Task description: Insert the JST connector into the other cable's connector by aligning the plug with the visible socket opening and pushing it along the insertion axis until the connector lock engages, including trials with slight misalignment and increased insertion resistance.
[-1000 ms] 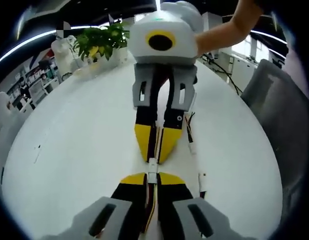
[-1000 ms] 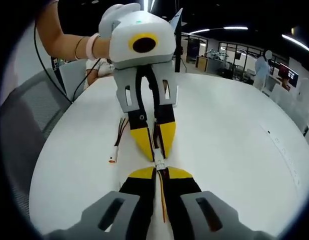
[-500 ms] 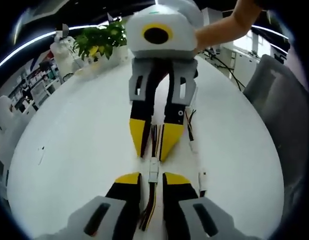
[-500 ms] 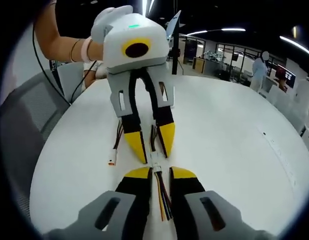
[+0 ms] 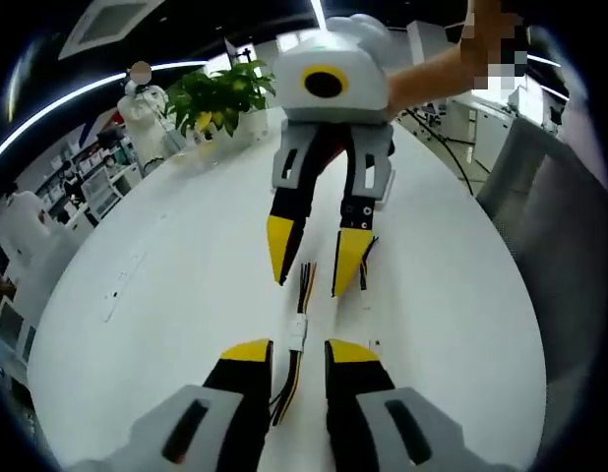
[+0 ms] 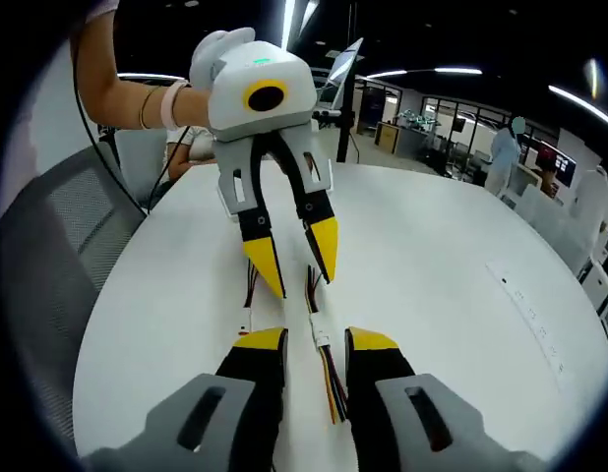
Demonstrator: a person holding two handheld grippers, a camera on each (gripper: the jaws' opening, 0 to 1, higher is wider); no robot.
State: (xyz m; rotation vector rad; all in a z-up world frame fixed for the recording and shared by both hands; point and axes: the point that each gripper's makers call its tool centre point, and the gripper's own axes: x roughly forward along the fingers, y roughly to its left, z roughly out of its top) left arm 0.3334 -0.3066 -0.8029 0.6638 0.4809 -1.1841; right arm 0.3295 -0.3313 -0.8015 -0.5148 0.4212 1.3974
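Each camera rides above its own jaws and looks down along them at the white table (image 5: 166,295), close over it. The two views face each other: the left gripper view looks toward the right gripper (image 5: 311,273), the right gripper view toward the left gripper (image 6: 296,264). Both share the joined cable (image 5: 298,329) lying between them.

Joined white JST connector pair (image 5: 300,329) with multicoloured wires lay on the round white desk (image 5: 166,285), between two facing hand-held grippers; leafy green potted plant (image 5: 217,93) stood at the far edge.
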